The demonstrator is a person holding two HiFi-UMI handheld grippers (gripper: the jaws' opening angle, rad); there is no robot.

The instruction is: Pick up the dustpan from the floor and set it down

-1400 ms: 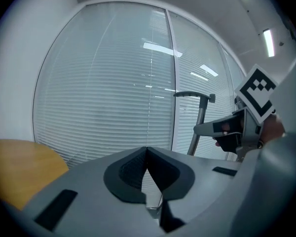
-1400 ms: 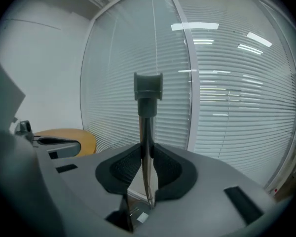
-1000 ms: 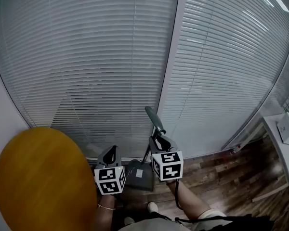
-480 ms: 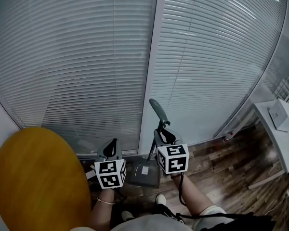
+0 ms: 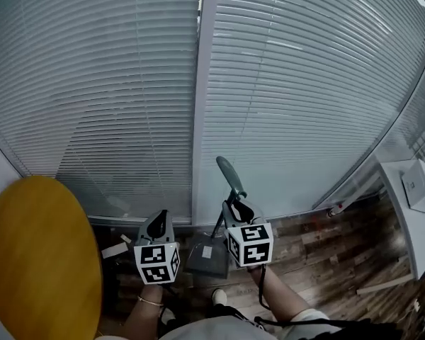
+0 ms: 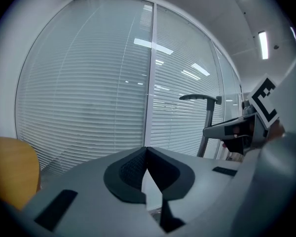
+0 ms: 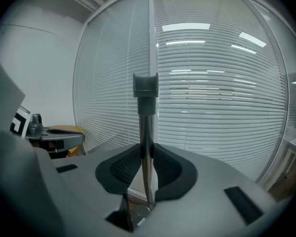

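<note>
Grey metal is showing between the pads of the right tool (image 7: 147, 158): its jaws are pressing on the upright shaft of the dustpan (image 7: 146, 127) and gripping it below the dark handgrip (image 7: 146, 87), which is standing at twelve o'clock from the jaws. In the head view the right tool (image 5: 235, 205) is pointing toward the blinds (image 5: 127, 83), with the handgrip (image 5: 229, 175) rising above it at twelve o'clock. The dustpan's grey scoop (image 5: 207, 256) is sitting low at seven o'clock from that tool, between the two marker cubes and near the foot of the window. Whether it is touching the wooden floor (image 5: 319, 246) cannot be told.

Jaws of the left tool (image 6: 146, 154) are meeting tip to tip, with nothing between them. In the head view the left tool (image 5: 158, 227) is lying at nine o'clock from the right one, beside the scoop but apart from it.

Filling the eight o'clock corner of the head view is a round yellow surface (image 5: 35, 261), and a white surface (image 5: 411, 218) is showing at four o'clock.
</note>
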